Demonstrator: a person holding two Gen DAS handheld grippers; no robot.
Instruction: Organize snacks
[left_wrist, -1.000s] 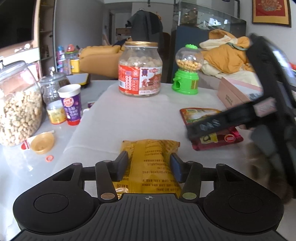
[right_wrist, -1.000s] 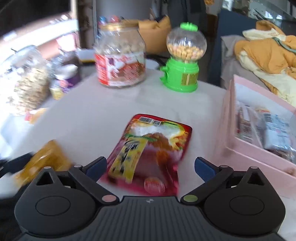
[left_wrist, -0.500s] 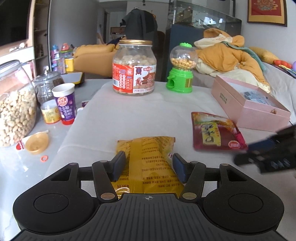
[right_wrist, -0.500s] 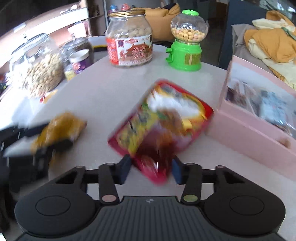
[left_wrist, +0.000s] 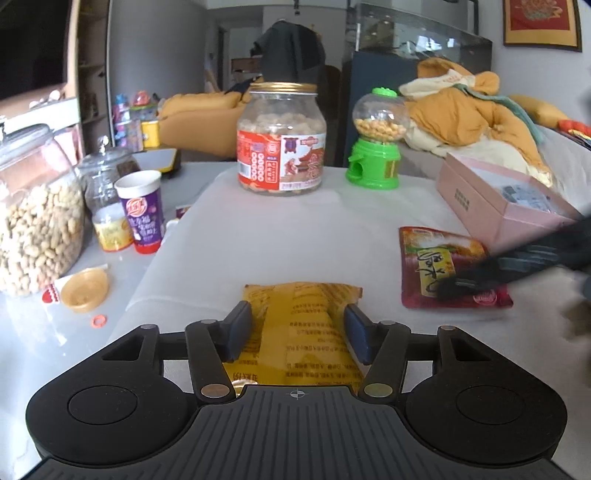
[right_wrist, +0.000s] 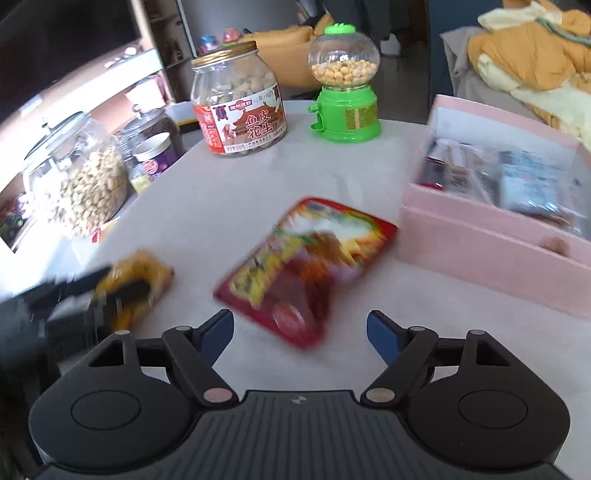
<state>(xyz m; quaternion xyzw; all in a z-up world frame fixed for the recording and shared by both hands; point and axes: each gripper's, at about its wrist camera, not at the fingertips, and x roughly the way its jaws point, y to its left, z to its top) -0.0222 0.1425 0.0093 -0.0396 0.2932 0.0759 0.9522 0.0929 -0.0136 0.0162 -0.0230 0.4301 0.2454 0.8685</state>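
A yellow snack packet (left_wrist: 301, 332) lies on the white cloth between the fingers of my left gripper (left_wrist: 298, 330), which is partly open around it and does not squeeze it. It also shows, blurred, in the right wrist view (right_wrist: 142, 280). A red snack packet (right_wrist: 304, 267) lies flat on the cloth just ahead of my right gripper (right_wrist: 300, 328), which is open and empty. The red packet also shows in the left wrist view (left_wrist: 443, 266), with a blurred black finger of the right gripper (left_wrist: 517, 266) over it. An open pink box (right_wrist: 498, 236) with several wrapped snacks stands at the right.
A big labelled jar of coated peanuts (left_wrist: 282, 138) and a green gumball dispenser (left_wrist: 375, 138) stand at the back. At the left are a large glass jar of peanuts (left_wrist: 35, 218), a smaller glass jar (left_wrist: 99, 177), a purple cup (left_wrist: 142, 210) and a loose yellow lid (left_wrist: 85, 288).
My right gripper shut on the red packet half a second ago and has now opened, with the packet flat on the cloth. My left gripper has opened slightly around the yellow packet.
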